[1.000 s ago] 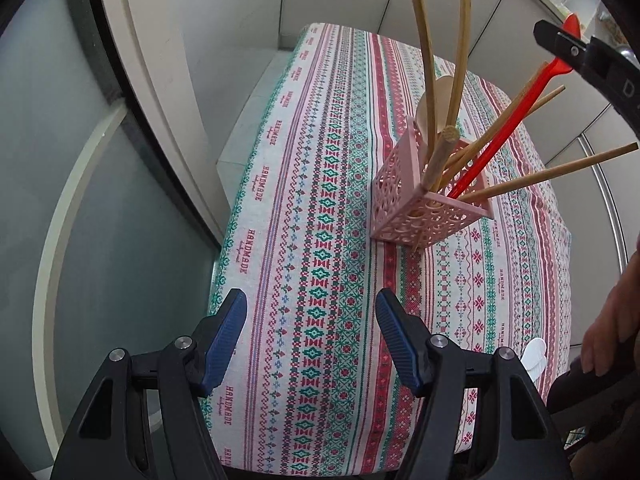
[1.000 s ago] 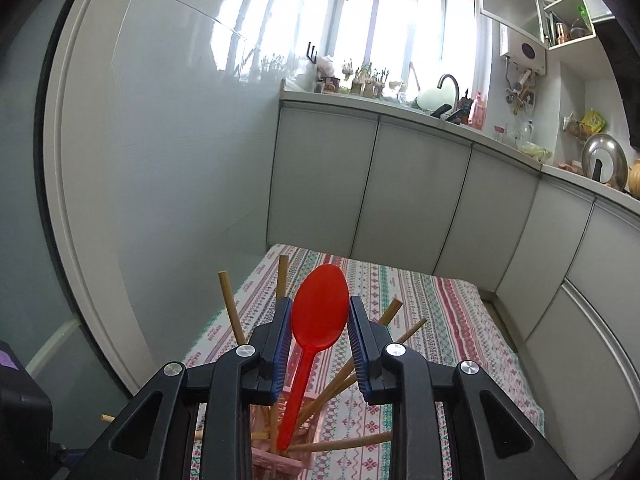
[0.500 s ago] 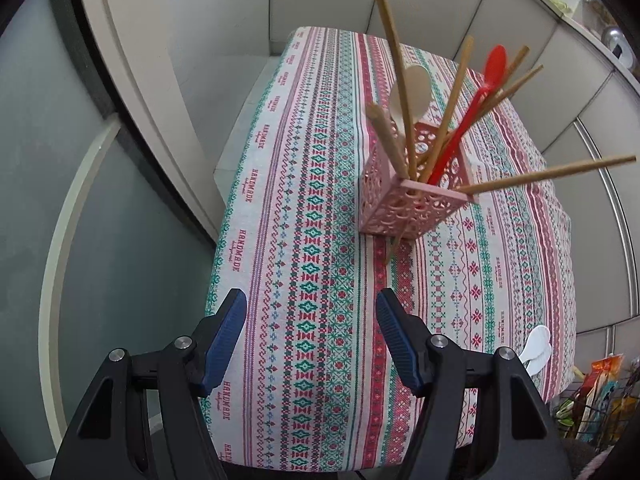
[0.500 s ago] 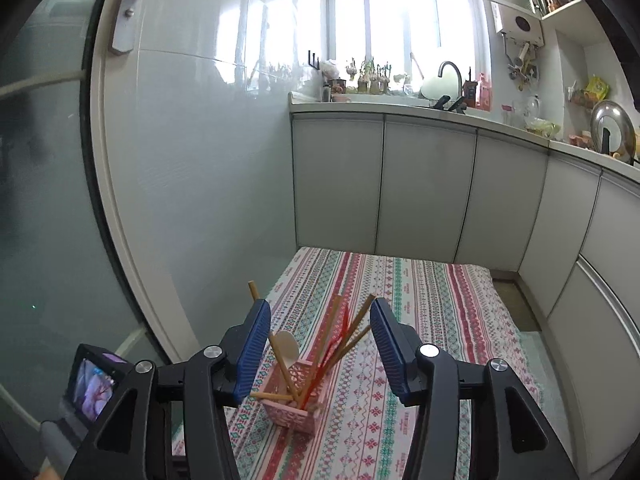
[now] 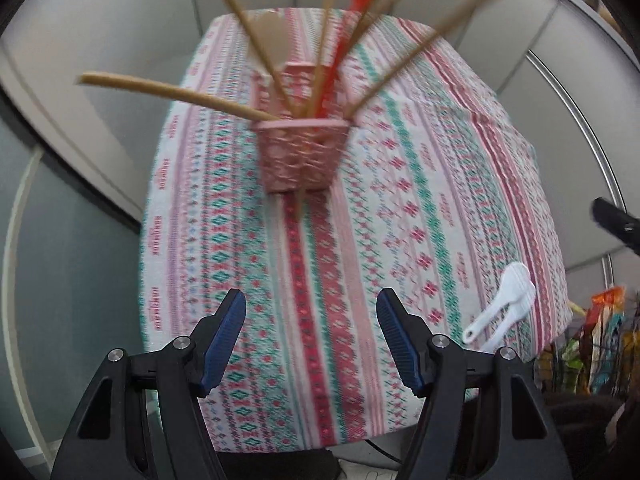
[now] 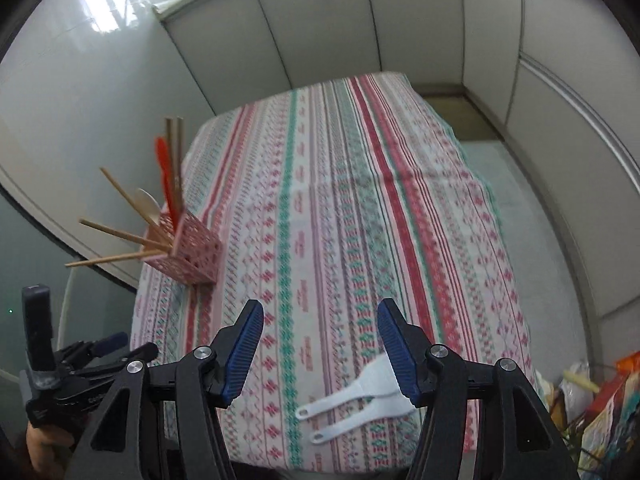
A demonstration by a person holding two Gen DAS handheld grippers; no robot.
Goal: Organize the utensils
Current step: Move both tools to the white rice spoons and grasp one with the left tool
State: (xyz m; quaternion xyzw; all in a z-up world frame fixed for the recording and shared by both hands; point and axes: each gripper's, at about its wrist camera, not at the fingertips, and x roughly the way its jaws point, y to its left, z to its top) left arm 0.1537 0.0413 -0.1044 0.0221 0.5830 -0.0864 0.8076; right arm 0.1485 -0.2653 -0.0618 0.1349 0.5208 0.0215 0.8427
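No legible text on the tablecloth [image 5: 400, 216]

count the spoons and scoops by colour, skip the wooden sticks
red spoon: 1
cream spoon: 1
white scoops: 2
total: 4

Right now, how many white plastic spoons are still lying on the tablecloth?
2. Both white plastic spoons lie side by side on the striped tablecloth near its front right corner, just beyond the empty, opening right gripper. One's bowl sits partly behind a fingertip.
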